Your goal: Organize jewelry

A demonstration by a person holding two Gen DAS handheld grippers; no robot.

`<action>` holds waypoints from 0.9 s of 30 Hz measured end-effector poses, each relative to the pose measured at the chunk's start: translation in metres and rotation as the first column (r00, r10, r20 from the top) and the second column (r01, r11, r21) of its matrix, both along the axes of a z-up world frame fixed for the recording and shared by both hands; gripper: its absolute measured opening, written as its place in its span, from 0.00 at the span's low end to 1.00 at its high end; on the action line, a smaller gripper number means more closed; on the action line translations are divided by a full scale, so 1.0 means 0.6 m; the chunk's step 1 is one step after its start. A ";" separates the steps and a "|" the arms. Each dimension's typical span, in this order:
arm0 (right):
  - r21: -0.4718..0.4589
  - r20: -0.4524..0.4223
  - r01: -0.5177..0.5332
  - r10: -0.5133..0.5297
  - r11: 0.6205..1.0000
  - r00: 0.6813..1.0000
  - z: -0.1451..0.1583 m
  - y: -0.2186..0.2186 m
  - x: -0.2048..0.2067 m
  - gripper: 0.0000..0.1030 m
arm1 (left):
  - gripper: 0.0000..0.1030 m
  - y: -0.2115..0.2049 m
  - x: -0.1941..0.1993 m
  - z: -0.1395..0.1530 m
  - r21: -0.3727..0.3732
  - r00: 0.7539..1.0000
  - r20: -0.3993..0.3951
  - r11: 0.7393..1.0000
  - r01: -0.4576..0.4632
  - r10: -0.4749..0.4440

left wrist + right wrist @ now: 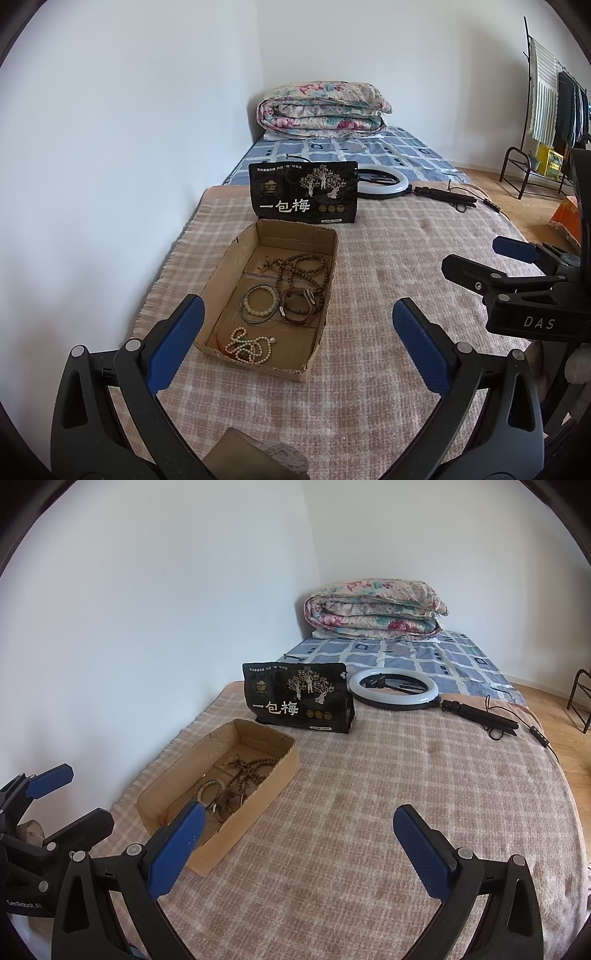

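**All jewelry in the box, both grippers empty and spread**

The jewelry sits in the cardboard box (300,236) on the plaid blanket (388,258). At the far end lies a long brown bead necklace (301,267); mid-box a pale bead bracelet (259,303) lies inside a thin dark bangle, with a brown strap (297,308) just beside it; at the near end is a tangled white bead strand (248,345).

Your left gripper (297,339) hangs over the near end of the box, jaws wide, holding nothing. Your right gripper (297,843) is released too, above bare blanket just right of the box.

If you pick next, go for the white strand: it's nearest and apart from the rest. Come straight down and pinch one loop, not the whole bunch. The brown necklace overlaps the strap, so lifting either will likely drag the other.

Watch the box walls; they limit a side approach. A black snack bag (303,194) stands just behind the box, and a ring light (393,688) lies further back, with a folded quilt (323,107) well beyond.
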State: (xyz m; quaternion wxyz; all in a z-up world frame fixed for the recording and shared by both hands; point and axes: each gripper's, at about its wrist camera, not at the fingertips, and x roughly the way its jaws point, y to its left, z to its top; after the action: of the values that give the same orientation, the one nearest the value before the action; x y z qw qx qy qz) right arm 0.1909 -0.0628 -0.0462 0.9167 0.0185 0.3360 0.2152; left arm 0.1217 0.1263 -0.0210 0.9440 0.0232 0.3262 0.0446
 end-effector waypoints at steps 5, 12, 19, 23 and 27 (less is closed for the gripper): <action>-0.003 -0.003 -0.003 0.003 1.000 1.000 0.000 0.002 -0.001 1.00 | 1.00 0.000 0.001 0.000 0.004 1.000 -0.001 1.000 0.002 -0.002; -0.006 -0.009 -0.004 0.004 1.000 1.000 -0.002 0.003 -0.002 1.00 | 1.00 0.000 0.001 0.000 0.002 1.000 0.000 1.000 0.001 -0.001; -0.007 -0.013 -0.008 0.007 1.000 1.000 -0.004 0.004 -0.002 1.00 | 1.00 0.000 0.001 0.000 0.002 1.000 0.001 1.000 0.002 -0.002; -0.006 -0.013 -0.007 0.007 1.000 1.000 -0.004 0.005 -0.002 1.00 | 1.00 0.001 0.001 0.000 0.003 1.000 0.000 1.000 0.001 -0.001; -0.006 -0.014 -0.008 0.008 1.000 1.000 -0.005 0.005 -0.003 1.00 | 1.00 0.003 0.000 0.001 0.005 1.000 0.005 1.000 -0.002 0.002</action>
State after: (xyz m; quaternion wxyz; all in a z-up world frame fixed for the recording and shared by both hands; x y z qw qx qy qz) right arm 0.1891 -0.0601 -0.0490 0.9135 0.0159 0.3433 0.2177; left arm 0.1217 0.1280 -0.0206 0.9447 0.0251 0.3236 0.0464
